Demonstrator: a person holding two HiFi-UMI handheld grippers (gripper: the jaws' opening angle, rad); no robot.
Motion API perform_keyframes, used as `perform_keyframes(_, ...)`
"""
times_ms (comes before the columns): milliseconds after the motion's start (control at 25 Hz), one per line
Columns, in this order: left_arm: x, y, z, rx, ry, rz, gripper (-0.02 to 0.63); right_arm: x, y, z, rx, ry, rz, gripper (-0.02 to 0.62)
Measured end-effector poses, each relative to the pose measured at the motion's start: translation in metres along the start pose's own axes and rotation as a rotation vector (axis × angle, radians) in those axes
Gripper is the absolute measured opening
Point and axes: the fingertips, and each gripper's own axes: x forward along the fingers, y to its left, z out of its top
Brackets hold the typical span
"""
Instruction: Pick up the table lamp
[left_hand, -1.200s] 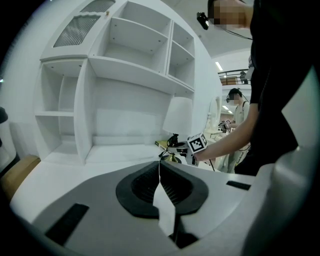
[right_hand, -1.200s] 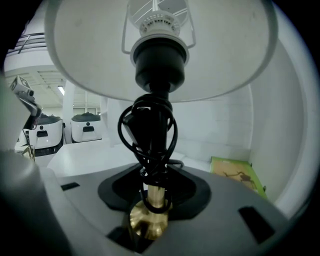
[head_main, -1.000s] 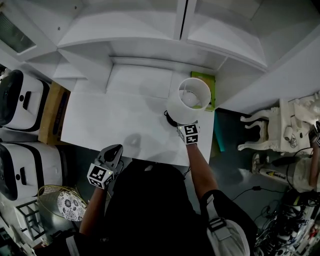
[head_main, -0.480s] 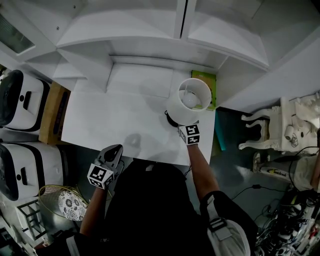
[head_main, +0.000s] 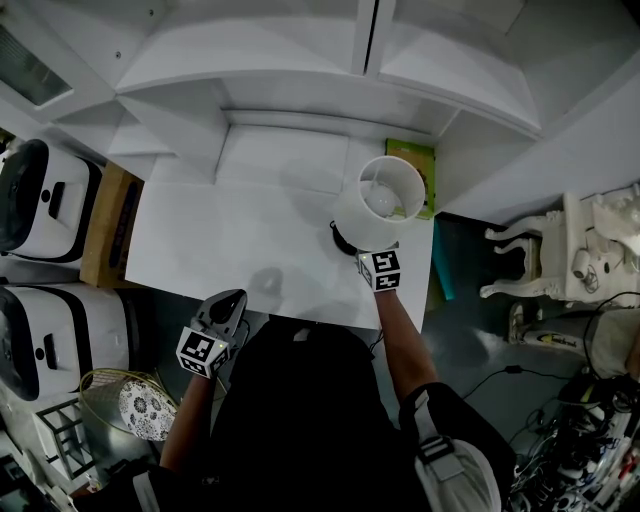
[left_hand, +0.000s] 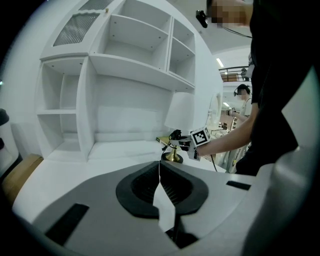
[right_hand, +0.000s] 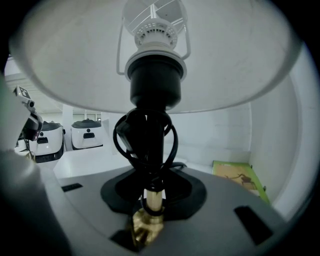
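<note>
The table lamp has a white drum shade (head_main: 385, 200), a black socket (right_hand: 155, 82) wound with black cord and a brass stem (right_hand: 151, 197). It stands upright at the right end of the white desk (head_main: 220, 240). My right gripper (head_main: 364, 246) reaches under the shade from the near side. Its jaws are closing and sit tight around the brass stem low down. From the left gripper view the lamp (left_hand: 180, 111) and the right gripper (left_hand: 182, 145) show far off. My left gripper (head_main: 230, 300) hovers at the desk's near edge, shut and empty.
A green book (head_main: 410, 170) lies behind the lamp against the hutch wall. White shelving (head_main: 300, 70) rises over the desk's back. White appliances (head_main: 40, 200) and a wooden box (head_main: 105, 230) stand left of the desk. A white ornate chair (head_main: 560, 250) is on the right.
</note>
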Motion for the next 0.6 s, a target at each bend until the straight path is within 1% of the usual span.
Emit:
perform_keyframes(200, -0.004, 0.002, -0.003, -0.001, 0.004, 0.004, 0.012, -0.003, 0.005, 0.010, 0.018, -0.029, 0.000, 0.101)
perform_keyframes(600, -0.001, -0.002, -0.005, -0.011, -0.015, -0.004, 0.012, -0.006, 0.017, 0.032, -0.002, -0.040, 0.029, 0.102)
